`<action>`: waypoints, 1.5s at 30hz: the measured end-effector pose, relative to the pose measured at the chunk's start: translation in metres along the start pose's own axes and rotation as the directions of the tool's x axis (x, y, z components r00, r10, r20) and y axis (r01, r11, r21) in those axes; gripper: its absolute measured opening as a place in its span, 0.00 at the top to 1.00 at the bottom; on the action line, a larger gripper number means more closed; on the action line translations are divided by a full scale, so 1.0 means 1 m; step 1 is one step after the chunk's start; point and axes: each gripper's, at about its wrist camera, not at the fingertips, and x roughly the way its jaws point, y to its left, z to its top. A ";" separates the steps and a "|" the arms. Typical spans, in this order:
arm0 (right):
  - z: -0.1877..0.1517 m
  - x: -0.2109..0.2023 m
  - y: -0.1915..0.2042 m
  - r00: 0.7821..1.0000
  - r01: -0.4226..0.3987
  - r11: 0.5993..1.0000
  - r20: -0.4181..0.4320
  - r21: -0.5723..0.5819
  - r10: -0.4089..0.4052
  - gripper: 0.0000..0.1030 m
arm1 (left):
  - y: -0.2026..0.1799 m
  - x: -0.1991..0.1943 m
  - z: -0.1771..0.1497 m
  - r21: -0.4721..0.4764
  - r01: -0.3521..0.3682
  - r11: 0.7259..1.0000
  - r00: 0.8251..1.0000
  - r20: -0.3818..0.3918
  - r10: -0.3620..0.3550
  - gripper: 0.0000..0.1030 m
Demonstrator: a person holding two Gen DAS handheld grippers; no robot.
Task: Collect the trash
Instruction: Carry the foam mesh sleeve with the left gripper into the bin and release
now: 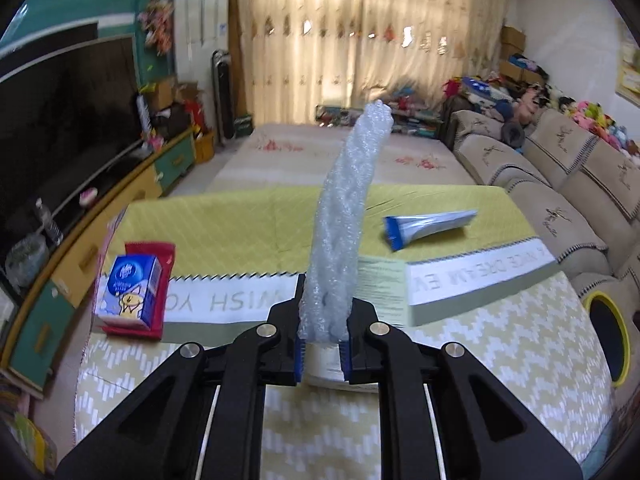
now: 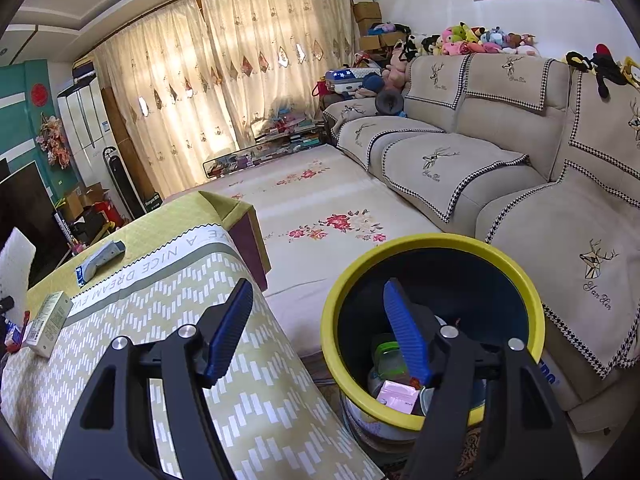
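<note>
The left gripper is clenched on a long strip of bubble wrap, its blue pads squeezing the bottom end while the rest of the strip rises up and away from the jaws, clear of the table. That table wears a yellow-green cloth with a white band of lettering across it. On it, at the left, a small blue tissue pack sits on top of a red wrapper; to the right of the raised strip lies a blue and silver tube, flat on the cloth and well apart from the gripper. Just behind the gripper's right finger a pale green printed box rests on the lettered band. In the right wrist view the right gripper stands released, its two blue pads spread wide with nothing between them — one finger hangs over the table's edge, the other over the mouth of a yellow-rimmed bin that stands on the floor between the table and a beige sofa. Inside the bin lie a few discarded items, among them a pink packet and a green-capped container. The same tube and the pale green box show on the cloth at the left of this view.
</note>
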 end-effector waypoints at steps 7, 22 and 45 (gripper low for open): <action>-0.002 -0.013 -0.014 0.999 -0.022 0.999 0.036 0.027 0.021 0.32 | -0.070 -0.025 -0.009 0.105 0.125 0.987 0.992 -0.047 -0.121 0.87; 0.007 -0.054 -0.111 0.991 0.092 0.985 0.082 0.143 -0.104 0.32 | -0.294 -0.020 -0.039 0.294 0.428 0.855 0.903 -0.192 -0.385 0.87; -0.004 -0.089 -0.216 0.965 0.199 0.933 0.107 0.299 -0.240 0.32 | -0.547 0.016 -0.094 0.408 0.624 0.667 0.775 -0.434 -0.460 0.83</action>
